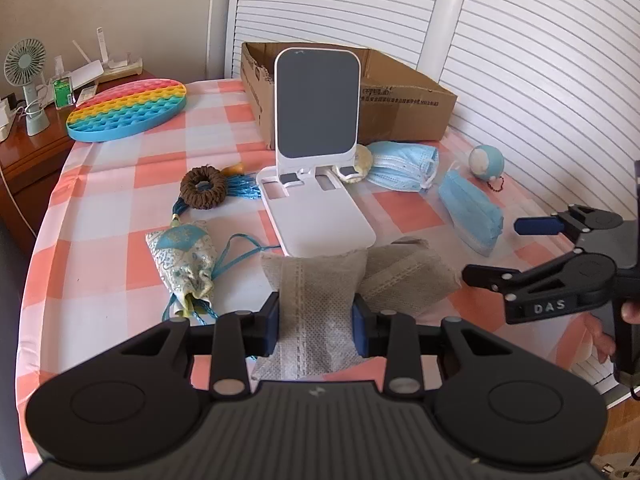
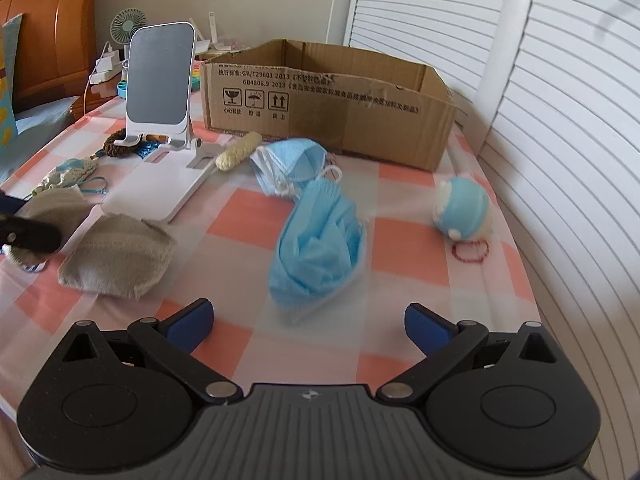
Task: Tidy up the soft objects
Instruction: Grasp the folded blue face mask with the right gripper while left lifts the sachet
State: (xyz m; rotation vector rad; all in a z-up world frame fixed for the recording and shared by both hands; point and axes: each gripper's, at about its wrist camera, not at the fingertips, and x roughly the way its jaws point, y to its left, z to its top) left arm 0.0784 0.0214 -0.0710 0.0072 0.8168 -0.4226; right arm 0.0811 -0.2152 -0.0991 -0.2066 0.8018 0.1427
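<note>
My left gripper [image 1: 316, 322] is shut on a grey fabric pouch [image 1: 316, 280], its blue pads pinching the pouch's sides at the table's near edge. A second grey pouch [image 1: 404, 276] lies just to the right of it, also seen in the right wrist view [image 2: 120, 256]. My right gripper [image 2: 308, 326] is open and holds nothing, hovering just short of a crumpled blue face mask [image 2: 320, 248]. Another blue mask [image 2: 292, 160] lies in front of the open cardboard box [image 2: 320, 108]. A small blue plush ball [image 2: 462, 208] sits at the right.
A white phone stand [image 1: 316, 108] stands mid-table before the box. Left of it lie a patterned sachet [image 1: 184, 260], a brown woven ring [image 1: 202, 188] and a rainbow bubble mat [image 1: 128, 108]. A cream knitted piece [image 2: 238, 152] rests by the stand. A slatted white wall runs along the right.
</note>
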